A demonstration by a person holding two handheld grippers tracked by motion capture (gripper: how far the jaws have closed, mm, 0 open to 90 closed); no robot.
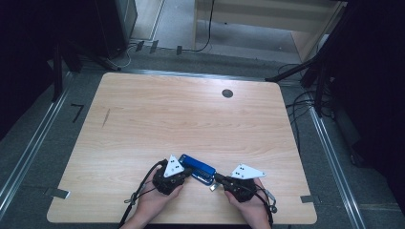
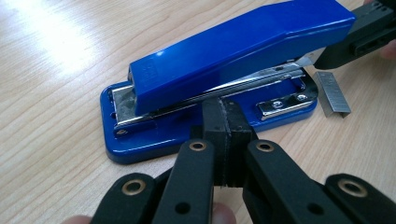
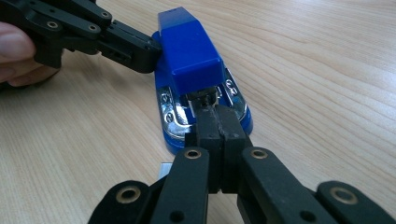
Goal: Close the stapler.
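Observation:
A blue stapler (image 1: 198,168) lies near the table's front edge between my two grippers, its lid raised a little over the metal magazine (image 2: 261,81). My left gripper (image 1: 187,171) is shut, and its tips (image 2: 226,109) rest against the long side of the stapler (image 2: 233,51). My right gripper (image 1: 218,179) is shut too, with its tips (image 3: 217,119) at the stapler's (image 3: 189,51) front end under the lid. Whether they pinch the magazine I cannot tell. A loose strip of staples (image 2: 331,93) lies on the wood beside the front end.
The wooden table (image 1: 191,119) has a round cable hole (image 1: 227,93) at the back right. A hand holds each gripper at the front edge. Metal rails and cables run along the floor on both sides of the table.

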